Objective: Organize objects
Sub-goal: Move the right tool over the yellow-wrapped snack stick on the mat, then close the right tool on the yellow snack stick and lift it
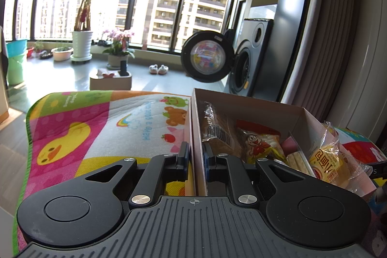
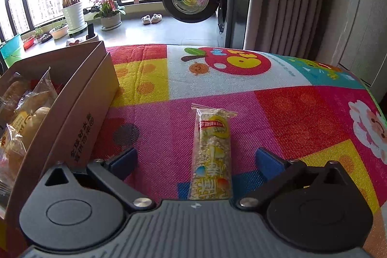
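Note:
A brown cardboard box (image 1: 244,103) holds several wrapped snacks, among them a bread pack (image 1: 219,134) and a yellow bun pack (image 1: 331,161). My left gripper (image 1: 196,156) is shut on the box's left wall, one finger outside and one inside. In the right wrist view the same box (image 2: 84,98) stands at the left. A long rice-cracker bar in a clear wrapper (image 2: 211,154) lies on the colourful play mat (image 2: 290,113). My right gripper (image 2: 197,161) is open, its blue pads (image 2: 125,161) on either side of the bar's near end without touching it.
The mat (image 1: 96,117) covers a raised surface with edges at the left and far side. Beyond lie a tiled floor, potted plants (image 1: 81,45), a washing machine with its round door open (image 1: 205,56), and grey curtains (image 2: 290,4) at the right.

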